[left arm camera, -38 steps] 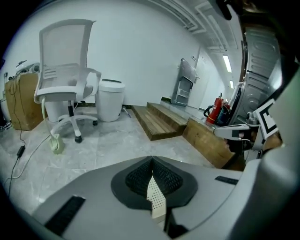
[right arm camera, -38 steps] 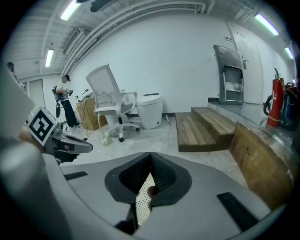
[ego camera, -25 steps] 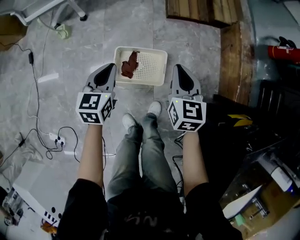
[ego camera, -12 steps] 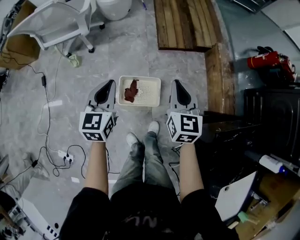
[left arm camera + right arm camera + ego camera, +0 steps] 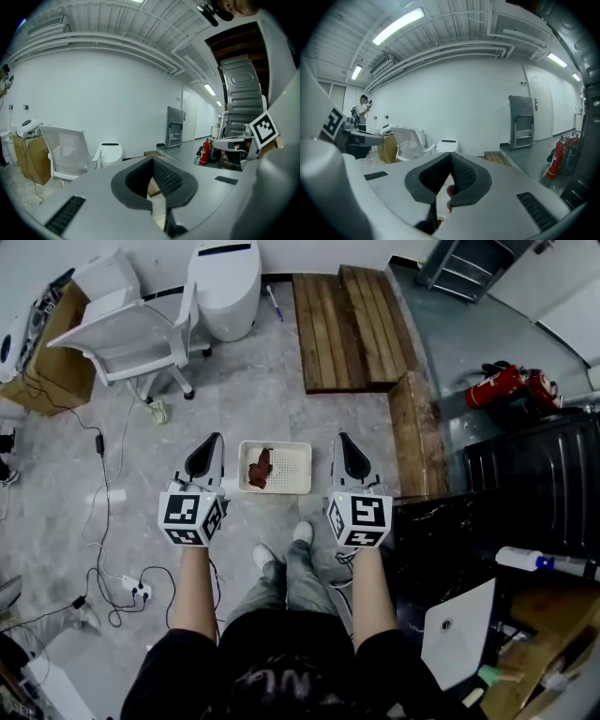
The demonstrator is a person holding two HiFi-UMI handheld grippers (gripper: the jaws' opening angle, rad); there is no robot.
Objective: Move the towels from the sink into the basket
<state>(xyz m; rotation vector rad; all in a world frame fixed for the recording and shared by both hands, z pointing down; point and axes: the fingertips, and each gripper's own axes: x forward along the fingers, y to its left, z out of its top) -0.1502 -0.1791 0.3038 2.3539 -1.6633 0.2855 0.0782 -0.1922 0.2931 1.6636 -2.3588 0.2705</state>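
Hovering above the basket (image 5: 276,443) — one brown towel (image 5: 259,468) toward its left edge — left gripper (image 5: 214,442) and right gripper (image 5: 341,440) are closed tight and empty, apparently between loads.

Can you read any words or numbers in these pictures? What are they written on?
No word or number can be read here.
The shirt has pale print, too blurred to read.
The cube on the left gripper and the one on the right gripper show black-and-white square patterns, not letters.
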